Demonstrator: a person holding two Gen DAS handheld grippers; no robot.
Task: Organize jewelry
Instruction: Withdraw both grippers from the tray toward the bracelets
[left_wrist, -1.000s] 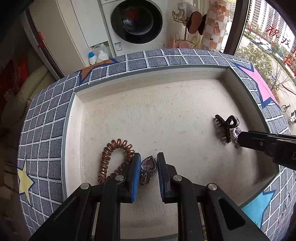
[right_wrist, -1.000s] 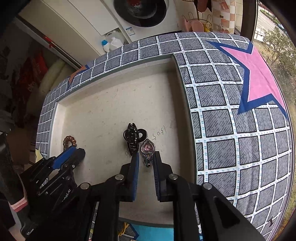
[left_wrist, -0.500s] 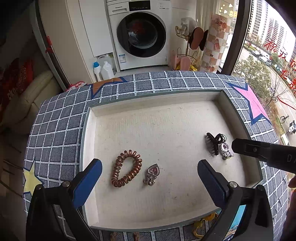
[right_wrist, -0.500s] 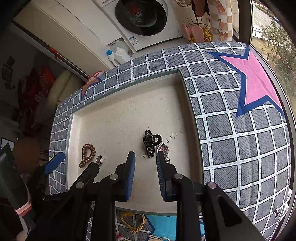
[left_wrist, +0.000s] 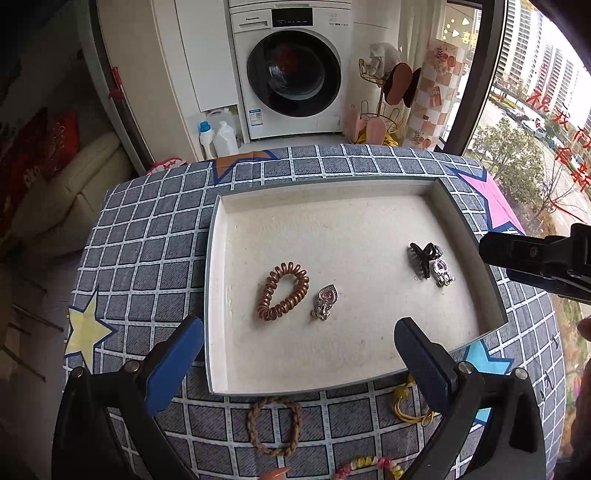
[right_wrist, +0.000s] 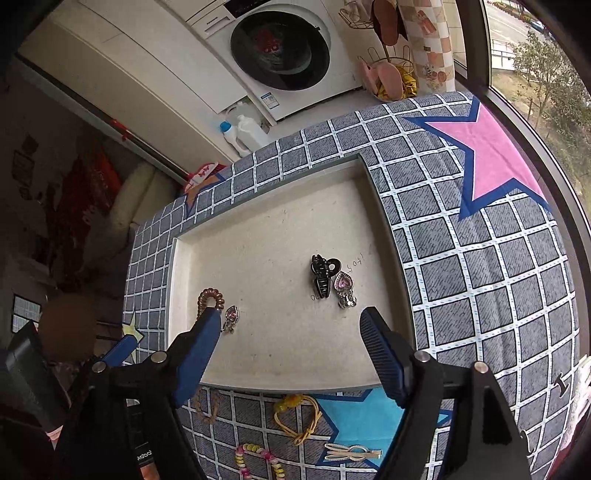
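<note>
A white tray (left_wrist: 211, 295) lies on a checked cloth. On its floor are a copper spiral hair tie (left_wrist: 282, 290) beside a heart earring (left_wrist: 325, 301), and a black claw clip (left_wrist: 421, 260) touching a second heart earring (left_wrist: 442, 271). My left gripper (left_wrist: 297, 326) hangs wide open above the tray's near edge, holding nothing. In the right wrist view, the claw clip (right_wrist: 323, 275) and pink heart earring (right_wrist: 344, 290) lie beyond my right gripper (right_wrist: 290, 317). Its jaws are opening, with nothing between them.
On the cloth in front of the tray lie a braided brown tie (left_wrist: 275, 424), a yellow cord (right_wrist: 297, 417), a beaded bracelet (right_wrist: 258, 458) and hair clips (right_wrist: 351, 452). A washing machine (left_wrist: 291, 70) and bottles (left_wrist: 218, 134) stand behind. A window is at the right.
Both grippers let go of their heart earrings, which now lie in the tray. The left opened first, the right just now. Both rose and drew back from the tray.
</note>
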